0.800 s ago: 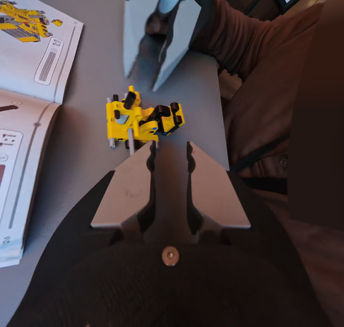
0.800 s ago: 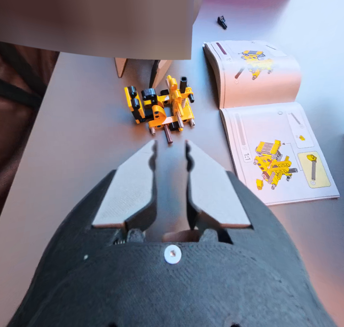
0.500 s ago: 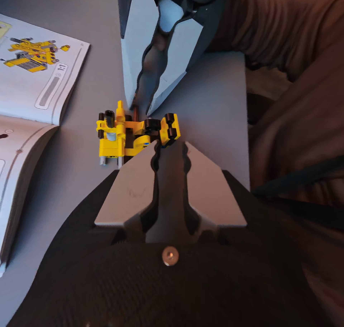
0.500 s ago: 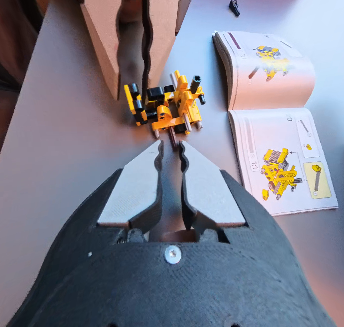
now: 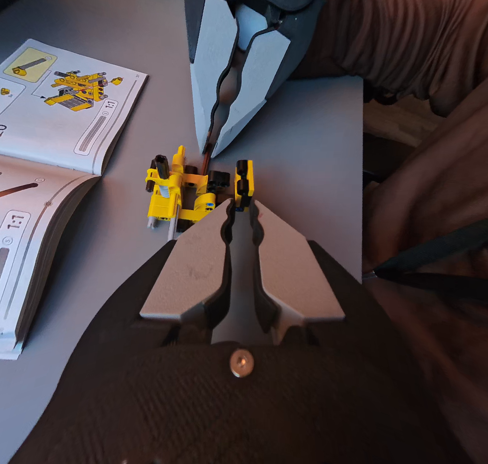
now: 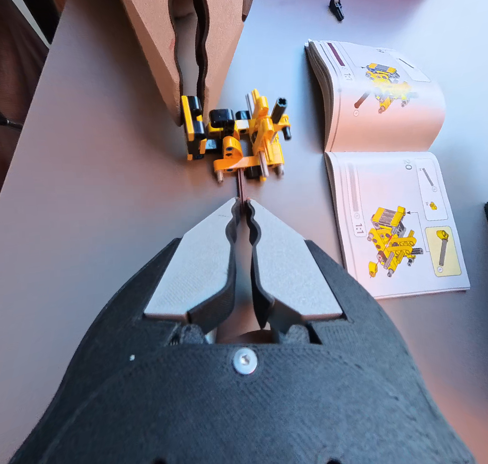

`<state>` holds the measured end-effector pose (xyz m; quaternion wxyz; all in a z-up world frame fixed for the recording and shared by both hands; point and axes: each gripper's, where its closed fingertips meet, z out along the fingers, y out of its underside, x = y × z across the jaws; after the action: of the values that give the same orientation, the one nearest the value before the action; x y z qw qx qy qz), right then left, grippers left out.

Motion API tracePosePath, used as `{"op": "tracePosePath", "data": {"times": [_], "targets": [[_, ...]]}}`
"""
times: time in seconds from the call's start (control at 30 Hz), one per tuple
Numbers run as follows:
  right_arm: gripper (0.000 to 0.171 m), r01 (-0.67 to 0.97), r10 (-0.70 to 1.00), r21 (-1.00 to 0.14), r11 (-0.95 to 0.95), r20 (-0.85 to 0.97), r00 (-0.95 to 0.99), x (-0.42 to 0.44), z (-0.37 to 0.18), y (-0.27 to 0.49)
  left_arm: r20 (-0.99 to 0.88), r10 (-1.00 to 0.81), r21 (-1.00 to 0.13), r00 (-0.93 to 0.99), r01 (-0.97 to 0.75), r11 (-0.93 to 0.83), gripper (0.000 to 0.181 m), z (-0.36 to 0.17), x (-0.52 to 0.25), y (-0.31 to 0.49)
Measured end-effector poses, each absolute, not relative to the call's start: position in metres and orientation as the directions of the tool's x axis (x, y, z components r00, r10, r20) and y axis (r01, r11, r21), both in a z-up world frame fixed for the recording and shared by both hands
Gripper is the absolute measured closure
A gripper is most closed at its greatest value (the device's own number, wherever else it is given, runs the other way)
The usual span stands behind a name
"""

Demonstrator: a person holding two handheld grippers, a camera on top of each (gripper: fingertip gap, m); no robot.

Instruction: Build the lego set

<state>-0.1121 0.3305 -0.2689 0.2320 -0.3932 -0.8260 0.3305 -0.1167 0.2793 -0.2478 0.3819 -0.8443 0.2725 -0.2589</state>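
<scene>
While the lego model point(image 6: 237, 137) sits on the grey tabletop point(image 6: 105, 213) betw. both grippers, the step in hand looks like seating a dark rod point(image 6: 241, 184) into its yellow frame. Right gripper point(image 6: 241, 201): jaws clenched on the rod's free end. Left gripper point(image 5: 240, 203): jaws apart, straddling the yellow-black end block, contact unclear. Next move likely needs a straight push along the rod w/ the model braced. Model: yellow beams, black connectors, grey pins sticking out; open booklet point(image 6: 390, 213) nearby.
</scene>
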Motion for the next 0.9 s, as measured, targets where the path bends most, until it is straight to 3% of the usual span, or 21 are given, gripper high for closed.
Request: {"op": "tracePosePath", "data": {"times": [0.33,0.43,0.57,0.67,0.77,0.9], "targets": [[0.170,0.525,0.818,-0.731,0.436,0.079,-0.569,-0.106,-0.269,0.341,0.241,-0.731,-0.788,0.639,-0.312,-0.531,0.173,-0.247,-0.113,0.266],[0.150,0.516,0.829,-0.741,0.431,0.099,-0.551,-0.105,-0.263,0.346,0.249,-0.735,-0.772,0.630,-0.329,-0.543,0.173,-0.250,-0.112,0.264],[0.126,0.435,0.840,-0.838,0.331,0.051,-0.541,-0.121,-0.230,0.325,0.246,-0.740,-0.768,0.626,-0.340,-0.543,0.172,-0.252,-0.111,0.263],[0.116,0.426,0.843,-0.821,0.380,0.117,-0.525,-0.137,-0.234,0.314,0.241,-0.748,-0.766,0.619,-0.352,-0.538,0.172,-0.252,-0.110,0.262],[0.135,0.429,0.833,-0.806,0.409,0.137,-0.536,-0.145,-0.241,0.305,0.245,-0.756,-0.766,0.606,-0.357,-0.534,0.173,-0.252,-0.108,0.261],[0.143,0.444,0.840,-0.784,0.434,0.174,-0.514,-0.146,-0.245,0.312,0.277,-0.771,-0.765,0.574,-0.353,-0.538,0.173,-0.250,-0.104,0.254]]}}
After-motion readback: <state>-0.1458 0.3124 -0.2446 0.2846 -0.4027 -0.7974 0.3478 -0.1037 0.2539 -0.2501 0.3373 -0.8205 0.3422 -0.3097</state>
